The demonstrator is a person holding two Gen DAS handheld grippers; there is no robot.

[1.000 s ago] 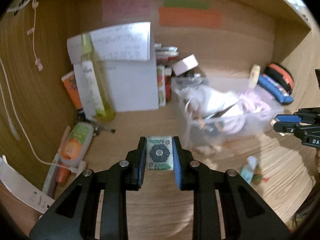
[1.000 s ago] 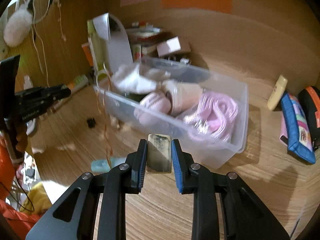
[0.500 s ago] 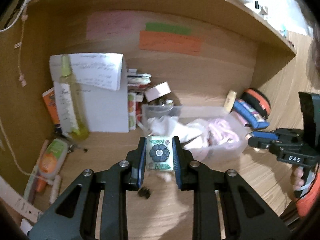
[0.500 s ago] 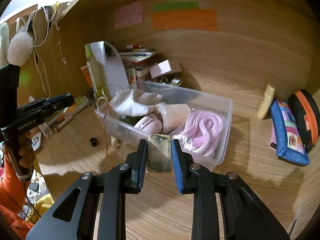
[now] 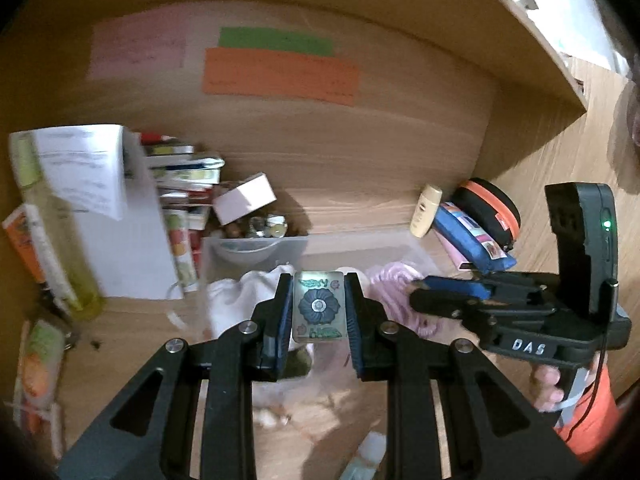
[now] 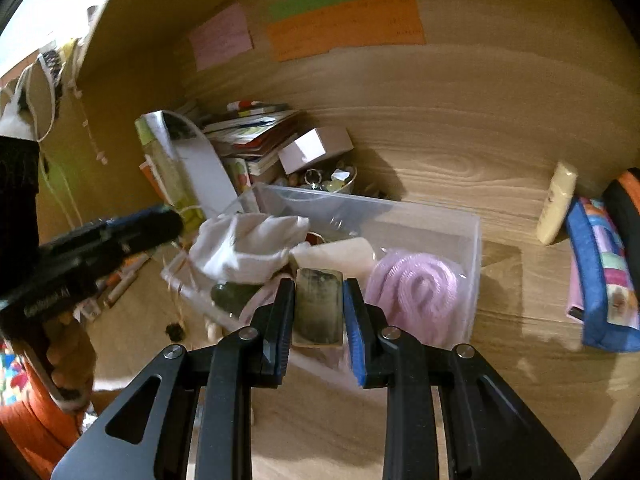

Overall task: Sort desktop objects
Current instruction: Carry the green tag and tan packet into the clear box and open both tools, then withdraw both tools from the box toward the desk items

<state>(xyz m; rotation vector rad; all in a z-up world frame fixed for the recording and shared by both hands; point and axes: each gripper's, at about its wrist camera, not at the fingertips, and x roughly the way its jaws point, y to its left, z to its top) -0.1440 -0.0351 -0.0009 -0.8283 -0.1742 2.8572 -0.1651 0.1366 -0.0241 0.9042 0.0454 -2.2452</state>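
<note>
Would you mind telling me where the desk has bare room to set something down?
Bare wood lies between the clear bin and the blue pouch, in front of the cream tube, and nearer the camera. It is crowded to the left: books, a white box, a green bottle and pens.

the writing on the pink note and the orange note is too blurred to read. the left claw hides the middle of the clear bin. the right claw covers the bin's near wall. the tubes at the left edge are smeared. the pouch is cut off at the right edge.
</note>
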